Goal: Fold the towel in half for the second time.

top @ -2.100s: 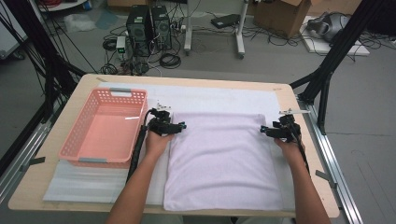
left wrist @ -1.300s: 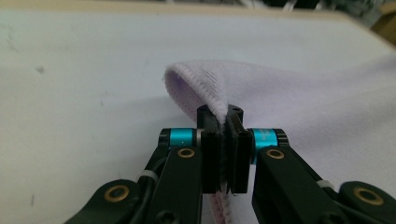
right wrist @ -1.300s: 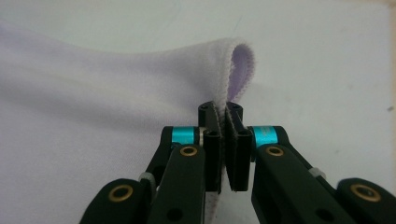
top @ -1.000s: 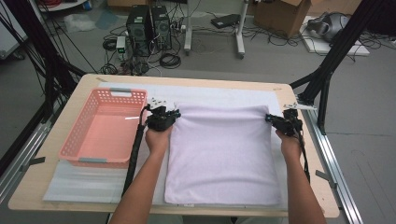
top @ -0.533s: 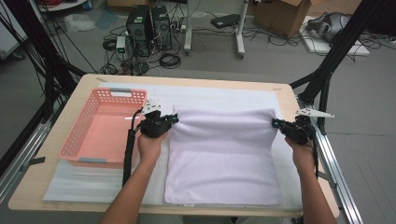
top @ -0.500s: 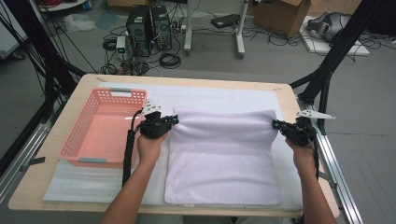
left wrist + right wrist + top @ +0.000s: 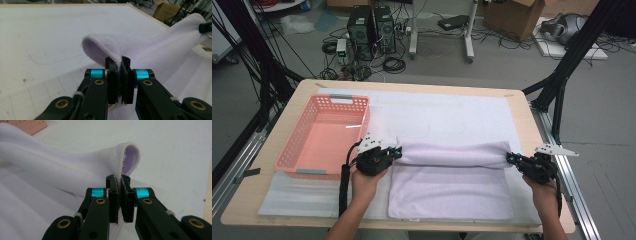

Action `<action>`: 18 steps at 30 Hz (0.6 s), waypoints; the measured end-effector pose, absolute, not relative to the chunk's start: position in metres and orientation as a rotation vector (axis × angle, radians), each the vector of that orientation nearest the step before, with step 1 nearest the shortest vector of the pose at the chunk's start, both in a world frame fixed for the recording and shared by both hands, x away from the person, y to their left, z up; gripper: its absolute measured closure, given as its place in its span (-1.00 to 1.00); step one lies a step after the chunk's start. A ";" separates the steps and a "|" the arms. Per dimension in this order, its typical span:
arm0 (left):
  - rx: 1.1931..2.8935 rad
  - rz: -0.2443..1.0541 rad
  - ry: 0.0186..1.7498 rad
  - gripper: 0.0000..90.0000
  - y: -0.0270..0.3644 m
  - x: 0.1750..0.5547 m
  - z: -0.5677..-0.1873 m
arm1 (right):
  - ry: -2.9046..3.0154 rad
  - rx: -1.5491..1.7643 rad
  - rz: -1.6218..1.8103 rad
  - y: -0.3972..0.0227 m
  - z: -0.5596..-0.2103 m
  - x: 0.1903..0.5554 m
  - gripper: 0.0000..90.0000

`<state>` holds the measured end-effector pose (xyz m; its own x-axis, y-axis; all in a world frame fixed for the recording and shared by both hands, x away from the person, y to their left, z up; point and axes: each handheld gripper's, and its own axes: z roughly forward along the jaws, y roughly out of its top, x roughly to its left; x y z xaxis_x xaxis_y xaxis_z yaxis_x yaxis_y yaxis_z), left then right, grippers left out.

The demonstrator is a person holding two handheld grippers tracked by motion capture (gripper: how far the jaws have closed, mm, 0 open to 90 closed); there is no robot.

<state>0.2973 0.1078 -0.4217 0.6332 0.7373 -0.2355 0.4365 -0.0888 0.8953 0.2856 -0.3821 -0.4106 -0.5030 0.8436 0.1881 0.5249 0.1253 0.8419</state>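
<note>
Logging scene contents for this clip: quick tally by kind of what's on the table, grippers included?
Towel: 1, pale lilac towel, its far edge lifted and carried toward the person
Basket: 1, pink basket
Mat: 1, white mat covering the table
Grippers: 2, left gripper and right gripper, each clamped on a towel corner
Total: 5

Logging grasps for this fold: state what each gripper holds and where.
Both hold the lavender towel: the left gripper and right gripper each pinch a corner of its lifted far edge, fingers shut on the hem.

Overhead view; two close gripper views
</note>
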 end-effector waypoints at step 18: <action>1.785 0.205 1.047 0.09 0.104 0.330 -0.434 | 2.075 1.425 1.245 -0.373 -0.410 0.308 -0.12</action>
<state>0.3296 0.1036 -0.4343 0.6084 0.7289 -0.3140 0.5567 -0.1099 0.8234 0.3076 -0.3732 -0.4099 -0.4438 0.8745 0.1958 0.5843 0.1167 0.8031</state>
